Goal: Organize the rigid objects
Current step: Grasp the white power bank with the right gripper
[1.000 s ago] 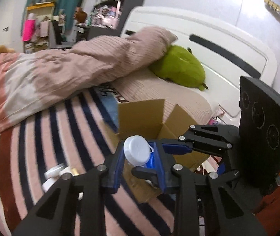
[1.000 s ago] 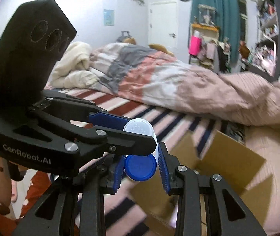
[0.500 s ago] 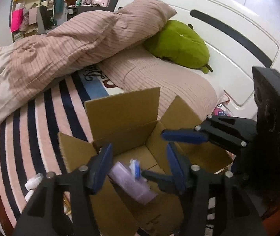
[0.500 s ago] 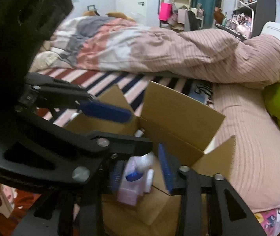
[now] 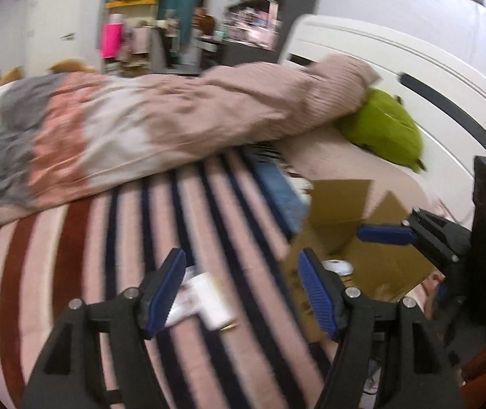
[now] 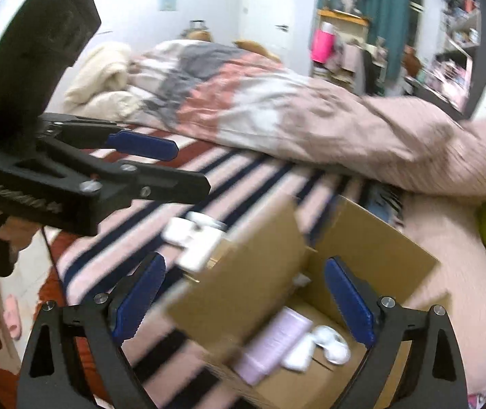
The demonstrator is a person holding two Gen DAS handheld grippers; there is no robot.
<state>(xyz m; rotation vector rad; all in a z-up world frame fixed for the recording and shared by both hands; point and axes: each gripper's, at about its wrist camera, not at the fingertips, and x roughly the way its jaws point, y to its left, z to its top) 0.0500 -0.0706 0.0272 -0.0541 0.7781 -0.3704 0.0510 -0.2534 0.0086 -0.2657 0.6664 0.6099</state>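
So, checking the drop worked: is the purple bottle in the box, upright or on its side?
In, lying on its side: the purple bottle rests on the cardboard box floor beside a white bottle.

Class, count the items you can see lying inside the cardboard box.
2: a lilac bottle on the floor of the box, and a white bottle beside it on its right. The near flap may hide more.

Open cardboard box (image 6: 362, 238) top, raised flaps around; seemingly bare striped blanket (image 5: 113, 238) leftward.
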